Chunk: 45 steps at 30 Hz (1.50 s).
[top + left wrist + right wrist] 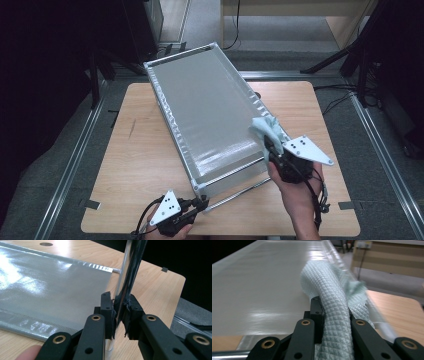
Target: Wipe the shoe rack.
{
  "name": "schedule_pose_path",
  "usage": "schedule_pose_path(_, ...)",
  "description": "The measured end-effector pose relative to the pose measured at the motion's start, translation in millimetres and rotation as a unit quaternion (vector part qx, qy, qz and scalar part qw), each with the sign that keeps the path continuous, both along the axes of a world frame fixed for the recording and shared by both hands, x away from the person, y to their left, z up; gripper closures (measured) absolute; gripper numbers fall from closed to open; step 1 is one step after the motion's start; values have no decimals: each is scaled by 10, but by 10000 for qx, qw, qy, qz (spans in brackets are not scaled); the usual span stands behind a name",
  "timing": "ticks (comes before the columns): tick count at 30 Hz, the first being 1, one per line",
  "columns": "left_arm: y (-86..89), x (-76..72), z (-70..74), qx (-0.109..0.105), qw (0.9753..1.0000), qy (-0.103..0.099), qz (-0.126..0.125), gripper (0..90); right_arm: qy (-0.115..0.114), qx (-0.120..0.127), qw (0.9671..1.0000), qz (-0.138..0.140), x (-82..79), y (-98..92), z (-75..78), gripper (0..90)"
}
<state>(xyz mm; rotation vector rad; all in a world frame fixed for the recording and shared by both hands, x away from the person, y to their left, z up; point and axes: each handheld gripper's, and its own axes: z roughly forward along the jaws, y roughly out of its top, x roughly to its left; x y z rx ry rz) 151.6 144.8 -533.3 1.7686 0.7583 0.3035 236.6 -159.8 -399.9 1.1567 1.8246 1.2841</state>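
Observation:
A big grey fabric panel (205, 110) in a metal frame lies slanted across the wooden table (135, 165), its far end reaching past the table's back edge. My left gripper (200, 204) is at the panel's near corner, shut on a shiny metal rod (240, 192). In the left gripper view the rod (130, 270) rises between the jaws of the left gripper (120, 312), beside the grey sheet (50, 290). My right gripper (272, 147) is shut on a pale green quilted cloth (264, 127) resting on the panel's right edge. The cloth (332, 297) bulges out of the right gripper (332, 308) over the sheet (262, 277).
Bare table surface lies left of the panel and at the right (320, 115). Metal floor rails (75, 155) run along both sides of the table. Black stand legs (350, 55) and wooden furniture (280, 7) stand behind. A round hole (46, 244) sits in the tabletop.

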Motion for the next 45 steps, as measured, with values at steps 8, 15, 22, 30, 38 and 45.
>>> schedule_pose_path(8, -100, 31, 0, 52, 9999, -83, -59, 802, 170, 292, 9847, 1709, -298, 697, -63, 800)
schedule_pose_path(15, -115, 71, 4, 39, 9999, -35, -164, 801, 12, 185, 9885, 1501, -289, 619, -62, 798)
schedule_pose_path(22, -121, 79, 8, 37, 9999, -18, -167, 800, -24, 616, 9975, 339, -119, -150, 30, 798)
schedule_pose_path(30, -135, 91, 5, -9, 9999, 27, -158, 798, -9, 573, 9976, 394, -190, -152, -7, 800)
schedule_pose_path(38, -137, 94, 4, -31, 9999, 56, -154, 796, -61, 493, 9763, 2107, -481, 576, -62, 798)
schedule_pose_path(45, -127, 104, 3, -9, 9998, 56, -202, 795, -151, 464, 9904, 1291, -408, 126, -39, 803)
